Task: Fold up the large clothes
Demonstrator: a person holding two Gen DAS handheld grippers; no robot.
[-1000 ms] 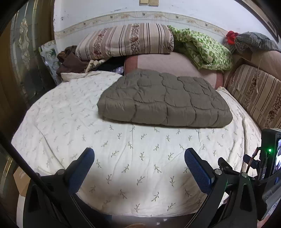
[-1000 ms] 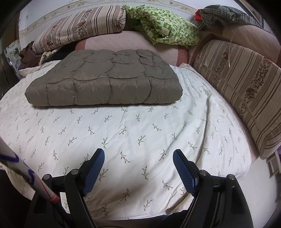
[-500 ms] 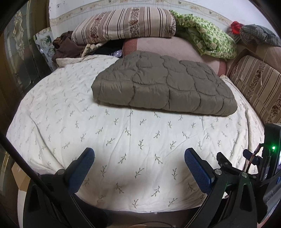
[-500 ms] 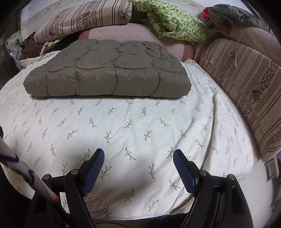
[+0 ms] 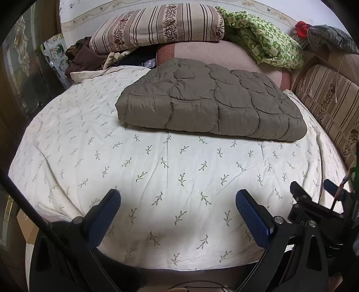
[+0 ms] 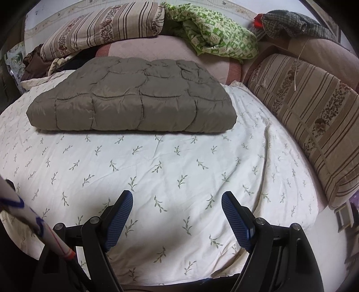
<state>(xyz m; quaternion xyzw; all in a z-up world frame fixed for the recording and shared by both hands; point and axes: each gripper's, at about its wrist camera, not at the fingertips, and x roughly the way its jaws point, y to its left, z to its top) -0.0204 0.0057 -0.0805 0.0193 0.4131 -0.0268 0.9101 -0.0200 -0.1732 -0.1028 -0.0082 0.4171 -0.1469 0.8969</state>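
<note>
On the bed sheet (image 5: 157,170): folded quilted jacket (image 5: 211,101) | both hand-held grippers (image 5: 177,202) (image 6: 177,202) spread apart, empty

— What sort of place is this?
— A bedroom in a home. A bed (image 5: 89,139) with a leaf-print sheet fills the middle of the frame.
— What else shows it?
— A striped pillow (image 5: 157,24) at upper centre, a green blanket (image 5: 264,45) at upper right, loose clothes (image 5: 85,58) at upper left, and a wall (image 5: 74,13) with a patterned border behind.
</note>
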